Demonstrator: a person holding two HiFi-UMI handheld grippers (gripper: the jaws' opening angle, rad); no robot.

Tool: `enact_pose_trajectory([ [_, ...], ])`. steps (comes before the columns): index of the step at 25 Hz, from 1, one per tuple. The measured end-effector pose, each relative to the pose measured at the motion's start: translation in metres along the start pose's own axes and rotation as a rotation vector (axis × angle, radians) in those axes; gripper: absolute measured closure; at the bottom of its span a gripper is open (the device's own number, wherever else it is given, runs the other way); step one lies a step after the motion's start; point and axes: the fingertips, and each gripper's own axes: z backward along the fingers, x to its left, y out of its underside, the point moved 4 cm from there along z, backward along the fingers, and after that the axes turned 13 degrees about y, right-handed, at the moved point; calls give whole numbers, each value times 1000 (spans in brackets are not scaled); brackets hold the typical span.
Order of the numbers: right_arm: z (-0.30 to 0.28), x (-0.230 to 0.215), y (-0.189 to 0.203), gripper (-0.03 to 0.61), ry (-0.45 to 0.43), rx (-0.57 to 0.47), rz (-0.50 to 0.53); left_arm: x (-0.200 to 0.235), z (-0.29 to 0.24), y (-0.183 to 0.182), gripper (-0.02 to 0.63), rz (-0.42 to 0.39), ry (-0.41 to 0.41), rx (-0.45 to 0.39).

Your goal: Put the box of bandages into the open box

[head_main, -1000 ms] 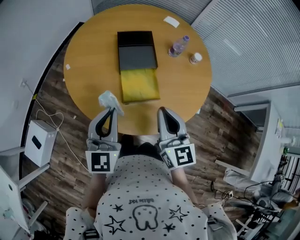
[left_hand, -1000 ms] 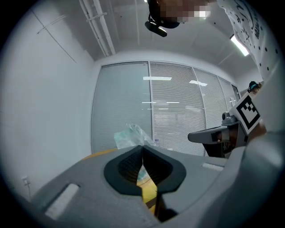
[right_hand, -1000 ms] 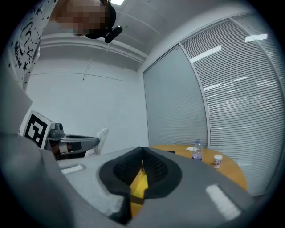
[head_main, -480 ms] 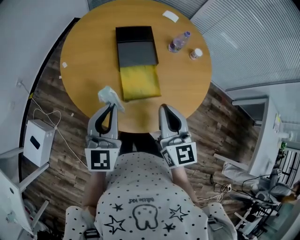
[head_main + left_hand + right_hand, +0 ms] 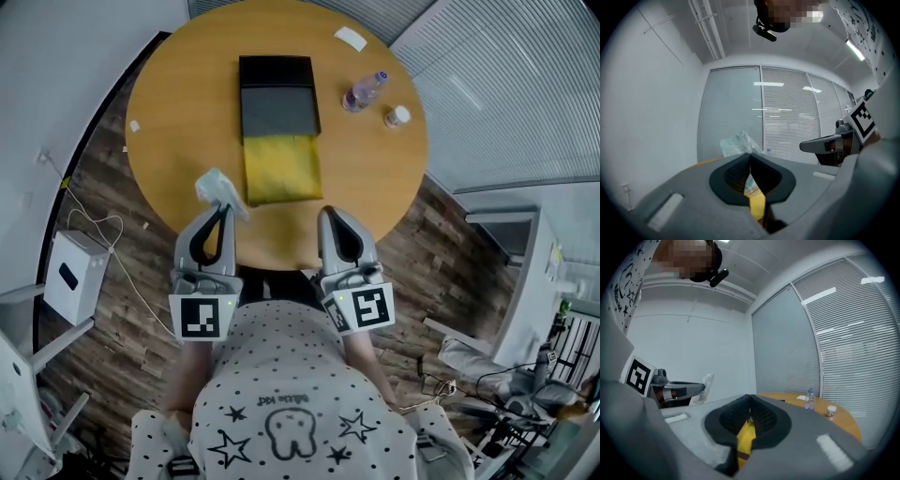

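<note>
The open box (image 5: 279, 111) lies at the middle of the round wooden table (image 5: 178, 112), a dark tray with a yellow flap (image 5: 281, 169) folded out toward me. My left gripper (image 5: 223, 208) is at the near table edge, shut on the box of bandages (image 5: 217, 192), a pale pack in clear wrap that sticks out past its tips. In the left gripper view that pack (image 5: 736, 143) rises above the closed jaws. My right gripper (image 5: 325, 214) is beside it, shut and empty, just short of the flap. From the right gripper view the yellow flap (image 5: 746, 434) shows between the closed jaws.
A small plastic bottle (image 5: 364, 91) and a white jar (image 5: 397, 116) stand at the table's far right, with a white card (image 5: 350, 38) behind them. On the wooden floor to the left sits a white box unit (image 5: 70, 277) with cables.
The head view has swayed slightly. Both grippers keep their place at the near table edge, and the left one still holds the pack.
</note>
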Motion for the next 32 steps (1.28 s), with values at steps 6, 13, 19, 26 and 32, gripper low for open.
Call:
enact_pose_trajectory([
  [6,-8,-15,-6,574,-18,-12,1,-4,-11,-8,601,-8,-29,-13],
  [13,-20,-27,-9,574,-25,-15,-9,-3,-24,-12,601,-18,-36,-6],
  [19,-26,-29,-12,574,-30,-20,-19,0,-31,-13,601,-30,-29,7],
  [26,-26,-33,-8,574,-20,-19,-22,-1,-36,-11,601,-28,-23,3],
  [32,-22,-35,-11,574,-10,-30,-23,-1,-33,-14,601,-34,-28,2],
])
